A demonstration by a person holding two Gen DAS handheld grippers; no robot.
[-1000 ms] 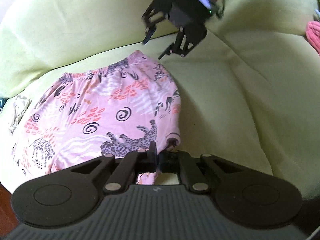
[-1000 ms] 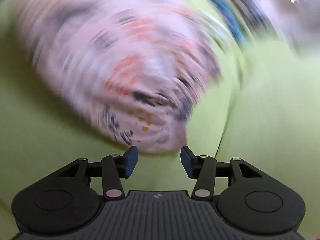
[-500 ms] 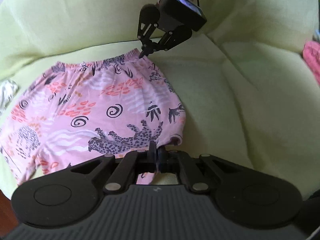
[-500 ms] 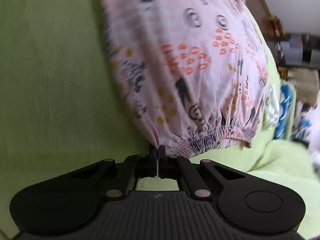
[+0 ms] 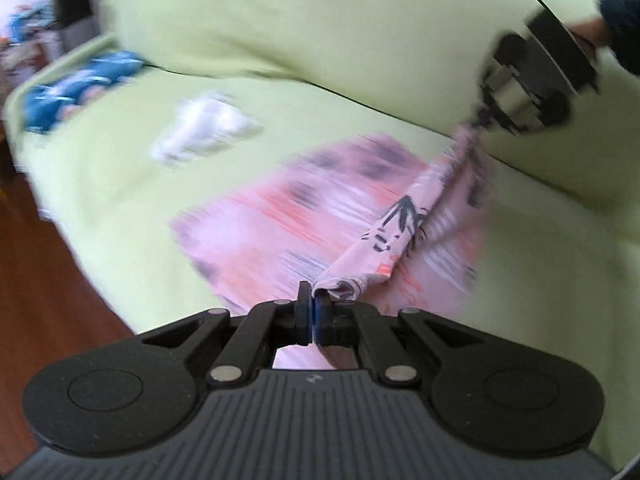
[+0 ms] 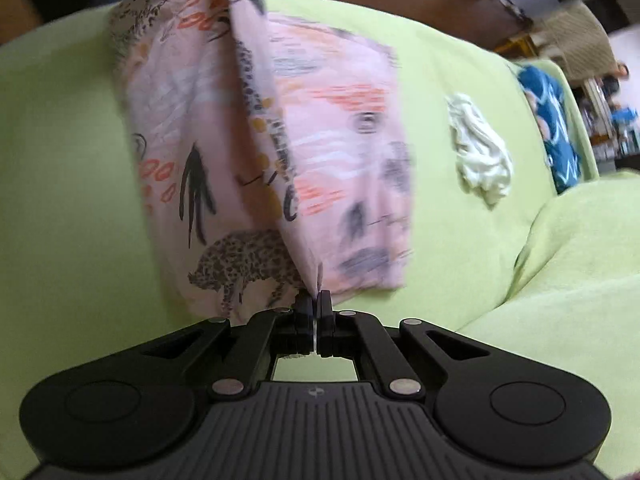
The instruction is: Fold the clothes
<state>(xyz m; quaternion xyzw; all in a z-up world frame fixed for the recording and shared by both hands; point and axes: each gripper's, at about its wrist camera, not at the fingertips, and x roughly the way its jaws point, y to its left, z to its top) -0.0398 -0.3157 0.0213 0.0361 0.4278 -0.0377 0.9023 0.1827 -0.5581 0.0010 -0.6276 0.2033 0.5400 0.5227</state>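
Thin pink printed shorts [image 5: 404, 220] hang stretched between our two tools above the soft lime-green sofa [image 5: 280, 40]. Our left tool [image 5: 311, 312] is clamped on a hem corner, our right tool [image 6: 316, 312] pinches a fabric edge. Only the right view shows the leopard print sharply; far right lie a crumpled white cloth [image 6: 480, 160] and blue garment [image 6: 556, 120].
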